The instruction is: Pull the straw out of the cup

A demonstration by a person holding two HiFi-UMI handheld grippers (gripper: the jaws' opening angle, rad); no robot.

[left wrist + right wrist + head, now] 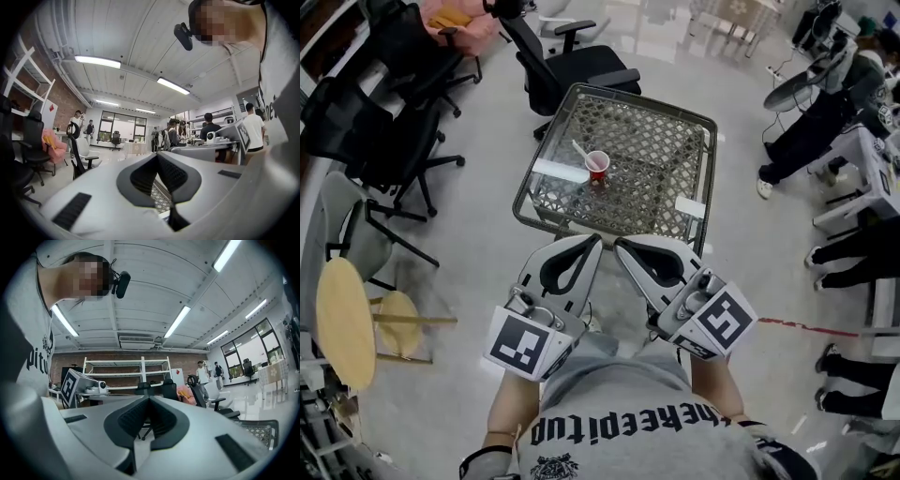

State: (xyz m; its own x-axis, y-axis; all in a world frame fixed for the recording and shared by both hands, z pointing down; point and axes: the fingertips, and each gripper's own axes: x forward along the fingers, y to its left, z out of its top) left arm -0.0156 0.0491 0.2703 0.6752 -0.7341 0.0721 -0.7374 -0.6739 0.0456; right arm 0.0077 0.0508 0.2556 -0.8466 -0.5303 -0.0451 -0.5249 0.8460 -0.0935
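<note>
Your left hand-held gripper (594, 242) and right hand-held gripper (621, 246): jaws pressed together, empty, level, side by side, short of tabletop (661, 159). Straw (579, 150) in cup (597, 166).

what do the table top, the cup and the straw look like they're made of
Table top: probably metal mesh in a dark frame, going by the open lattice; it may sit under glass. Cup: red outside, white inside; paper or plastic, unclear which. Straw: plain white, plastic or paper.
</note>
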